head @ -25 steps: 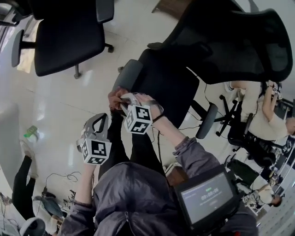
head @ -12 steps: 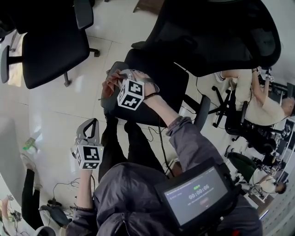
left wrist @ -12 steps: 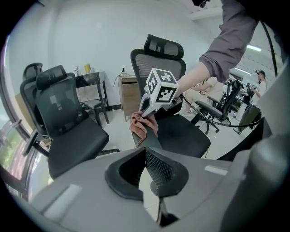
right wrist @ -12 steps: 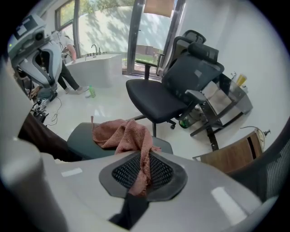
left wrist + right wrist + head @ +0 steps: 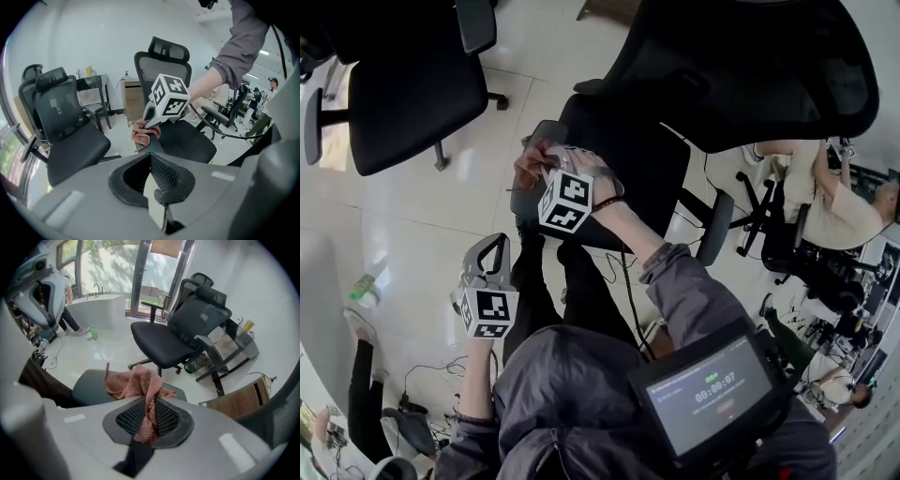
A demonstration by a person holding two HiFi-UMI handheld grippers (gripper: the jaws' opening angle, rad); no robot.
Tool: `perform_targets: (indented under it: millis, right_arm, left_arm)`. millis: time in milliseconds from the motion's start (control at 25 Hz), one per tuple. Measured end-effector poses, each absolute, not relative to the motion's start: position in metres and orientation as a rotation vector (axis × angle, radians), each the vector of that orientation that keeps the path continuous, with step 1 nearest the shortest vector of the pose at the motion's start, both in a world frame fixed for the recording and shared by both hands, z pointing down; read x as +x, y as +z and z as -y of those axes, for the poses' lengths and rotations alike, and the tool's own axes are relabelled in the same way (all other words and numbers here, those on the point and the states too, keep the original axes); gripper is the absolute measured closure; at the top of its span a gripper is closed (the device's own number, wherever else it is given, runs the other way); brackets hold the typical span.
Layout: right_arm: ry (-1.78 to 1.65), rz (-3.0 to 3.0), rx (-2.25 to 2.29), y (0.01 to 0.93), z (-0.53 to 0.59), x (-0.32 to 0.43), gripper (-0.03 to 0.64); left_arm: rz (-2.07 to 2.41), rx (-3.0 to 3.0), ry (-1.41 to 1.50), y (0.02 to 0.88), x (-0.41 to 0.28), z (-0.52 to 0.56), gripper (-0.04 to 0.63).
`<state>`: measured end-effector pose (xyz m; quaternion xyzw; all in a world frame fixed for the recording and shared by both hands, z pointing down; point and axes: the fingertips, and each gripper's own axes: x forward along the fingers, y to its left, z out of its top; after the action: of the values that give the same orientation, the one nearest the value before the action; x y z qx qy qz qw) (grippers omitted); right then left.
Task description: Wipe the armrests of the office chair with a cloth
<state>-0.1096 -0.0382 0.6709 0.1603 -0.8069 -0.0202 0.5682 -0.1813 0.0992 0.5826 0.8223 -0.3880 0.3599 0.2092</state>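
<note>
The office chair (image 5: 628,159) is black, with grey armrests. A pink cloth (image 5: 534,157) lies on its left armrest (image 5: 525,197), and my right gripper (image 5: 546,167) is shut on it, pointing steeply down. In the right gripper view the cloth (image 5: 133,383) runs from the pads (image 5: 166,416) out over the armrest (image 5: 91,385). My left gripper (image 5: 487,255) hangs nearer to me over the floor, shut and holding nothing. The left gripper view shows the right gripper (image 5: 146,125), the cloth (image 5: 142,132) and the chair seat (image 5: 187,140) ahead. The right armrest (image 5: 713,228) is bare.
A second black chair (image 5: 408,89) stands at the upper left. A person (image 5: 830,211) sits at the right among more chairs. A green bottle (image 5: 361,289) and cables (image 5: 431,370) lie on the pale floor. A screen (image 5: 712,392) hangs at my chest.
My right gripper has slid the cloth farther along the left armrest, away from me, then nearly stopped. The left gripper has stayed put.
</note>
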Motion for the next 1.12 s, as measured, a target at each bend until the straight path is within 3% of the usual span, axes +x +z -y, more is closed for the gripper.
perform_targets:
  millis: [640, 1120]
  right_arm:
    - [-0.008, 2.092, -0.026, 0.644, -0.117, -0.160, 0.577]
    - [-0.046, 2.016, 0.237, 0.648, 0.002, -0.121, 0.577]
  left_arm:
    - [1.077, 2.295, 1.003, 0.580, -0.176, -0.097, 0.578]
    - [1.089, 2.294, 1.005, 0.576, -0.175, -0.102, 0.578]
